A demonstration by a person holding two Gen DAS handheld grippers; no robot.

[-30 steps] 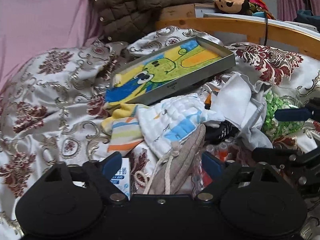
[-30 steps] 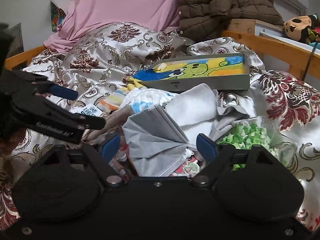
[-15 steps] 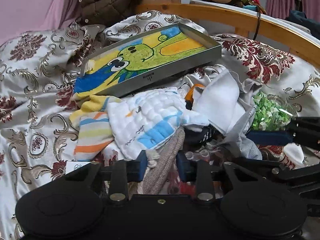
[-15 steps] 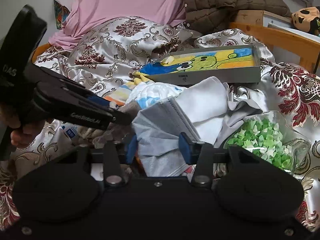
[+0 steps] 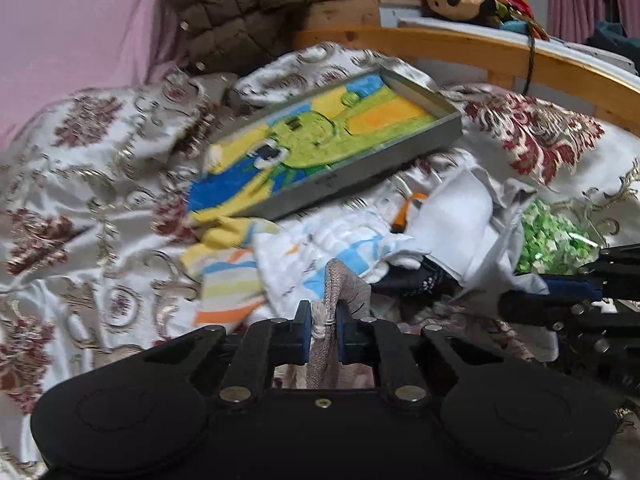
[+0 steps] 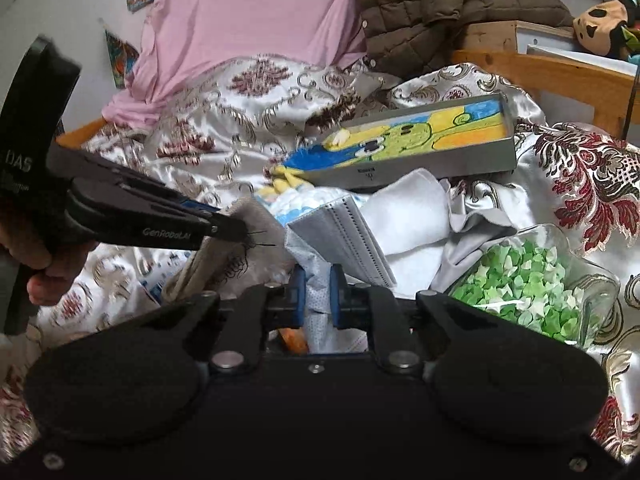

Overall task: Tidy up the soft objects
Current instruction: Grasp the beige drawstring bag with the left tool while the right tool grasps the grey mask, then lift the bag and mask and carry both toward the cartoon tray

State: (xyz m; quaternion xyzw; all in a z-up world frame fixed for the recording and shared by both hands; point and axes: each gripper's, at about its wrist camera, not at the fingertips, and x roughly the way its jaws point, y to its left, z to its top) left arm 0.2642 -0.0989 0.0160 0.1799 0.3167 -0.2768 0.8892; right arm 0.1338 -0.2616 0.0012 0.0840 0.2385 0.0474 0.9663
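A pile of soft things lies on the patterned bedspread [image 5: 80, 200]. My left gripper [image 5: 323, 326] is shut on a grey-brown drawstring pouch [image 5: 346, 288] and lifts it off the pile. It also shows in the right wrist view [image 6: 224, 228]. My right gripper [image 6: 316, 300] is shut on a grey face mask [image 6: 336, 236]. A blue and white quilted cloth [image 5: 336, 240], a striped cloth [image 5: 228, 284] and a white cloth [image 5: 456, 216] lie in the pile.
A grey tray with a green cartoon towel [image 5: 320, 156] rests tilted behind the pile. A clear jar of green paper stars [image 6: 520, 288] lies at the right. A wooden bed rail [image 5: 500, 60], a brown jacket [image 5: 260, 12] and a pink sheet [image 5: 72, 32] stand behind.
Both grippers have closed from open, the left on the drawstring pouch and the right on the face mask. The pouch has come up from the pile.
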